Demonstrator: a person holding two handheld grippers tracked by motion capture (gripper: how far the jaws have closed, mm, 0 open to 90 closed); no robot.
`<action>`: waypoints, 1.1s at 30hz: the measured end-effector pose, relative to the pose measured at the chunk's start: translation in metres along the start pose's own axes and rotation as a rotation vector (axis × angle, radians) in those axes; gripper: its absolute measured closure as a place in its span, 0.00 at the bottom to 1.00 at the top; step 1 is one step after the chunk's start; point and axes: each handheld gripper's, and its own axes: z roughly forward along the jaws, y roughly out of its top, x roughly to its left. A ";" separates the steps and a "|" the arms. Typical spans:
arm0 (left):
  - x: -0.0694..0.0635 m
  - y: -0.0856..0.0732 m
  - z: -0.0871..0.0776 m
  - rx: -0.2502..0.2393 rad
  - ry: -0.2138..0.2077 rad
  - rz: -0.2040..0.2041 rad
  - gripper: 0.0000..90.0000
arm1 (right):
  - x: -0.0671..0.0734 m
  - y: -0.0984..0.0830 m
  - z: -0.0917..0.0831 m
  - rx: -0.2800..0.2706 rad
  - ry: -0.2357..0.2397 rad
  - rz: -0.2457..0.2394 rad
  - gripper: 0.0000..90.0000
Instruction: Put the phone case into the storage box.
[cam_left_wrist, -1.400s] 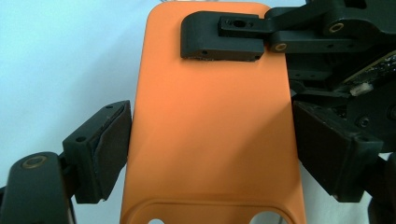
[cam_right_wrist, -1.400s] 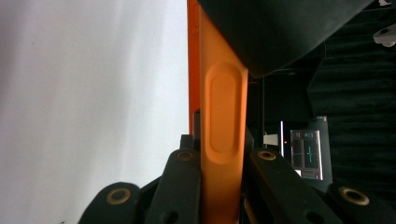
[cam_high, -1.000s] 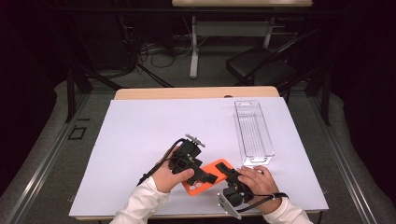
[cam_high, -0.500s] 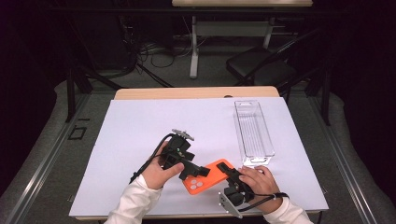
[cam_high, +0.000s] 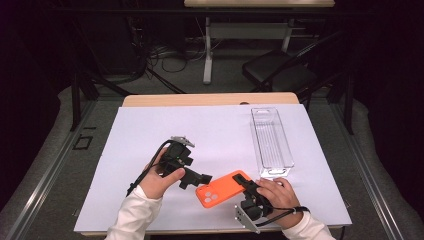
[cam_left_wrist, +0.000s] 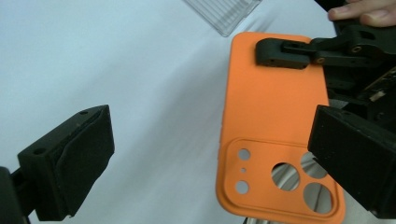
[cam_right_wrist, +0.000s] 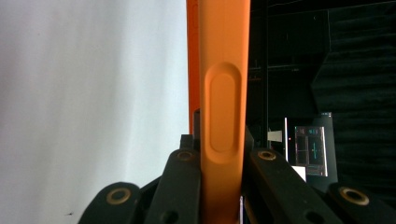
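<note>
A white surface (cam_high: 150, 130) seen from above, with two hands reaching in from its near edge, each holding a black gripper.

Nearest, at the right near edge, the right gripper (cam_high: 247, 186) is clenched on an orange phone case (cam_high: 224, 188). In the right gripper view its jaws press on both faces of the case (cam_right_wrist: 223, 116), which runs away from the camera edge-on with a long oval button bump on its side. The case sits low over the surface, camera cutouts toward the person's left, close to the near edge.

Just to its left, the left gripper (cam_high: 196, 176) points at the case with its jaws released. They have just been opening, and nothing is pressed between them. In the left gripper view the two black pads (cam_left_wrist: 70, 163) stand wide apart; the camera-cutout corner of the case (cam_left_wrist: 275, 121) lies near the right-hand pad, and bare white surface lies between the pads.

Farther back on the right, a clear plastic tray (cam_high: 271, 142) lies lengthwise, its near end just beyond the right hand (cam_high: 280, 192).

The left half and the far stretch of the surface are open white sheet up to the far wooden edge (cam_high: 210, 99). Beyond it are a dark floor, cables and table legs.
</note>
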 end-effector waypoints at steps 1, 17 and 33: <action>0.001 0.000 0.000 0.000 0.005 0.000 0.01 | 0.000 0.000 0.000 0.000 0.000 0.005 0.96; 0.026 -0.008 -0.005 -0.071 0.062 -0.046 0.14 | 0.000 -0.001 0.000 0.007 0.005 0.007 0.96; 0.036 -0.014 -0.025 -0.157 0.072 -0.015 0.04 | -0.007 -0.008 0.000 -0.012 0.080 0.169 0.96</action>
